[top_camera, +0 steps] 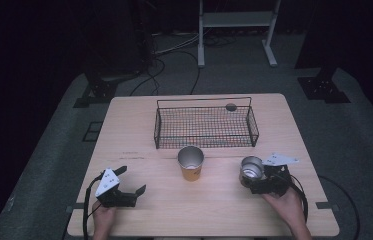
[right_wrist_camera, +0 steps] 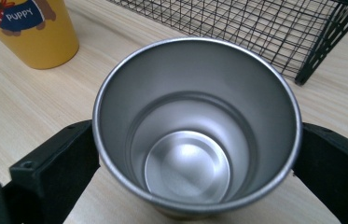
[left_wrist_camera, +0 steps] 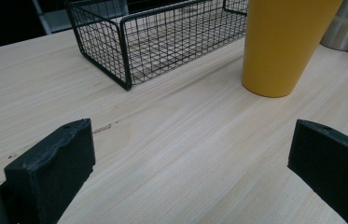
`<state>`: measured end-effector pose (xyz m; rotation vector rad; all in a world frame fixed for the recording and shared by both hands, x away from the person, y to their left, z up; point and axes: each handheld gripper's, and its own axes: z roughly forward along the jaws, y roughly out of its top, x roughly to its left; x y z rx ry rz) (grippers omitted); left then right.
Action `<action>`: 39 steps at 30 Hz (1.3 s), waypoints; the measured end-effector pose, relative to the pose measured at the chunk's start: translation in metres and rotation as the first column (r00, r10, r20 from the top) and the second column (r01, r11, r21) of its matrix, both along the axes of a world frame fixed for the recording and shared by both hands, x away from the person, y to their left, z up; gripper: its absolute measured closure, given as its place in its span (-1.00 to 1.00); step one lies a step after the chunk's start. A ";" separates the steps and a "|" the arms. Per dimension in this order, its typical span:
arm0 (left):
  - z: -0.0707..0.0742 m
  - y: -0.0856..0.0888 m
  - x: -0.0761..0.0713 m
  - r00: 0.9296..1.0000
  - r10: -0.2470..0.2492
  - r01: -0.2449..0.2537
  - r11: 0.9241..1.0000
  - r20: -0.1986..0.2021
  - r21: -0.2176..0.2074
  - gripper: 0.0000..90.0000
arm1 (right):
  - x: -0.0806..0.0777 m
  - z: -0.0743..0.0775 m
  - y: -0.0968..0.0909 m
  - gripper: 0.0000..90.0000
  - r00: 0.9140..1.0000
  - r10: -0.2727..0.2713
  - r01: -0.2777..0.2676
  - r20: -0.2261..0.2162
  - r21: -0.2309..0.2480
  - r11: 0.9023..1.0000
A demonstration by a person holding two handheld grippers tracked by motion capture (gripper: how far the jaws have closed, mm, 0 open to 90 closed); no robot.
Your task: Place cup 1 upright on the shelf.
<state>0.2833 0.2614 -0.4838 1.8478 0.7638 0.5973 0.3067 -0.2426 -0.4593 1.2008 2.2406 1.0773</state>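
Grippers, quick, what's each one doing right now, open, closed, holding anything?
Left gripper: open, tongs spread wide over bare wooden table, holding nothing.
Right gripper: closed on the shiny steel cup.

The steel cup [top_camera: 252,170] is a plain silvery metal tumbler with a bare, shiny inside and a flat round bottom, empty [right_wrist_camera: 188,165]. It stands at the near right of the table, tilted slightly, mouth open upward, clasped on both sides by black jaws just below its rim. It sits right of the yellow cup [top_camera: 191,163] and nearer than the wire basket [top_camera: 205,144], apart from both
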 end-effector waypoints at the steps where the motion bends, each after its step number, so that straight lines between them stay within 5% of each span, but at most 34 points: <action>1: 0.000 0.000 0.000 1.000 0.000 0.000 1.000 0.001 0.001 -1.00 | 0.002 -0.001 0.001 -0.98 1.000 0.004 -0.004 -0.003 -0.002 1.000; 7: 0.000 0.000 0.000 1.000 -0.001 0.001 1.000 0.004 0.002 -1.00 | 0.005 -0.004 0.003 -0.97 1.000 0.010 -0.010 -0.016 -0.016 1.000; 17: 0.000 -0.001 0.000 1.000 -0.002 0.002 1.000 0.006 0.004 -1.00 | 0.007 -0.002 0.002 -0.64 0.999 0.026 -0.026 -0.020 -0.012 1.000; 39: 0.000 -0.001 -0.001 1.000 -0.004 0.004 1.000 0.007 0.004 -1.00 | 0.004 0.017 0.000 -0.61 0.998 0.054 -0.054 -0.028 0.006 0.999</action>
